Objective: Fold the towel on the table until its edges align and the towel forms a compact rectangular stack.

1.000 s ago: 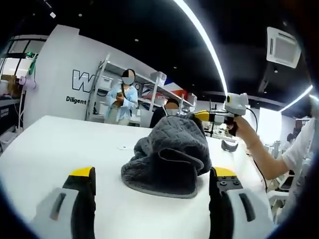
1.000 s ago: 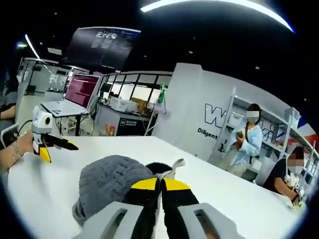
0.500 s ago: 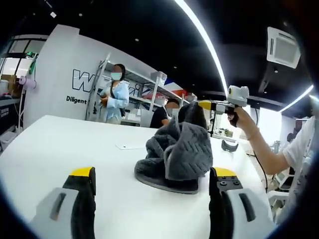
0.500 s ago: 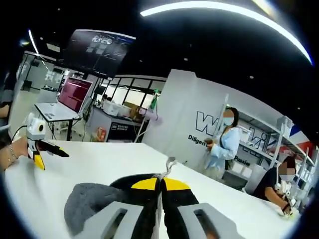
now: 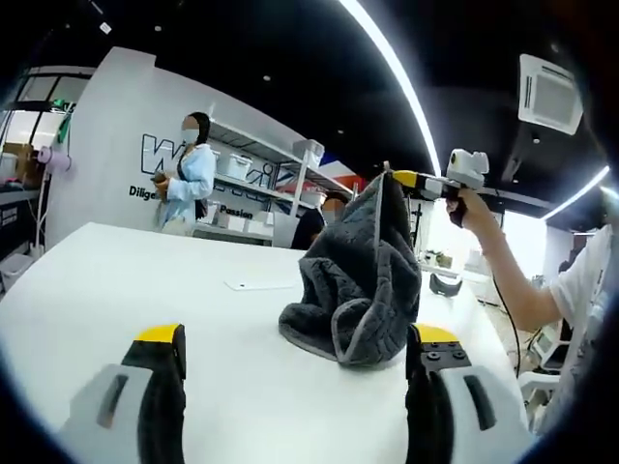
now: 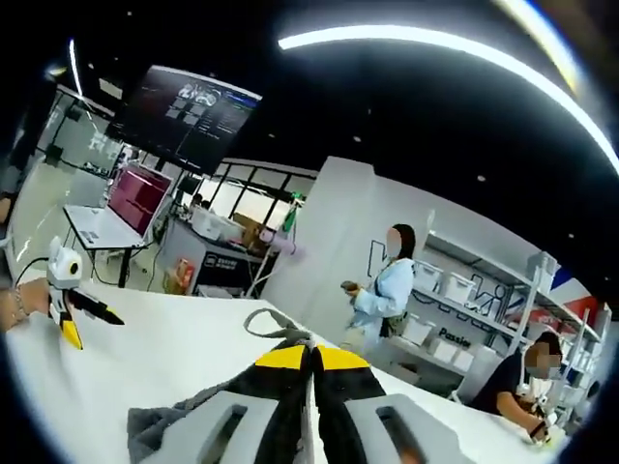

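Observation:
The dark grey quilted towel (image 5: 360, 280) hangs in a tall drape over the white table (image 5: 116, 280), its lower folds still resting on the surface. My right gripper (image 5: 394, 176) comes in from the right, held by a hand, and is shut on the towel's top corner. In the right gripper view that gripper (image 6: 311, 354) has its jaws pressed together on the towel (image 6: 164, 432), with a grey hanging loop (image 6: 269, 323) poking out past the tips. My left gripper (image 5: 296, 338) stands wide open near the table's front, short of the towel; it also appears at far left as the left gripper (image 6: 85, 317).
A small white label (image 5: 250, 284) lies on the table left of the towel, and a dark curved object (image 5: 445, 283) sits to its right. A standing person (image 5: 184, 184) and a seated person (image 5: 324, 217) are beyond the far edge by shelves. A laptop (image 6: 121, 201) stands on a side stand.
My right gripper has risen with the towel corner, pulling the heap up into a tall hanging drape. The left gripper has stayed put. The standing person has walked left.

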`<state>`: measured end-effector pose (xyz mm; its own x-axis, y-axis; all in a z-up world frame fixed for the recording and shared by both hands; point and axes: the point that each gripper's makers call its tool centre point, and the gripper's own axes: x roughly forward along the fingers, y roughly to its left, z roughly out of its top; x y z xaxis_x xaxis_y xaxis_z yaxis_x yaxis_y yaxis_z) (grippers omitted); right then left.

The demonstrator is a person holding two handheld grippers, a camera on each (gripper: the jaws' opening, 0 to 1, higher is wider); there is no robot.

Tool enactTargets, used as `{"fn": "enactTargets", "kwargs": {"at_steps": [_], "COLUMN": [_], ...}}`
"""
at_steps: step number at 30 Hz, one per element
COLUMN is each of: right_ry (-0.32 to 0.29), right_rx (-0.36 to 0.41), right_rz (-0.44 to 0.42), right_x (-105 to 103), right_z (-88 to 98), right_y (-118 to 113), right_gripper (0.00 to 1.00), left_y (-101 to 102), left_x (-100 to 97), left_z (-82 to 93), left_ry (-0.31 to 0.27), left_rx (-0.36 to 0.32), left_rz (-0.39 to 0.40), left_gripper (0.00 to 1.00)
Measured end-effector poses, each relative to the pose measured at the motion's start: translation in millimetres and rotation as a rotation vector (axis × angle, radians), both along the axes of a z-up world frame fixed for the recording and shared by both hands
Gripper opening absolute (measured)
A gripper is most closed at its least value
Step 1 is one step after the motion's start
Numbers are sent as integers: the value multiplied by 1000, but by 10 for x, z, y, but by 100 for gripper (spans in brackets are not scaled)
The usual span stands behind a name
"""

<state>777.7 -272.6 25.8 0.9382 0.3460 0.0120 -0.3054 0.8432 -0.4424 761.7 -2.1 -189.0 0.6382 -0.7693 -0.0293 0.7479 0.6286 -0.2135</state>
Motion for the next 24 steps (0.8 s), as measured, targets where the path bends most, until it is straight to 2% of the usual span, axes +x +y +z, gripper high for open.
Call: {"fn": "enactTargets", "kwargs": {"at_steps": [9, 14, 19, 24], "right_ry": [-70, -102, -129, -139], "right_rx": [-32, -22, -23, -36], "right_rz": [-9, -7, -3, 3], "right_x": [-112, -190, -276, -330], "right_z": [432, 700, 908, 1013], "right_y": [-10, -78, -98, -66], "right_gripper": [3, 3, 3, 3], "left_y": [10, 2, -2, 5], "left_x": [-7, -13, -17, -10], "left_z": [8, 6, 6, 2], "left_ry": [2, 2, 2, 4], "left_rx": [-7, -6, -4, -4], "left_rz": [1, -1, -1, 2], "left_gripper": [99, 99, 99, 99]}}
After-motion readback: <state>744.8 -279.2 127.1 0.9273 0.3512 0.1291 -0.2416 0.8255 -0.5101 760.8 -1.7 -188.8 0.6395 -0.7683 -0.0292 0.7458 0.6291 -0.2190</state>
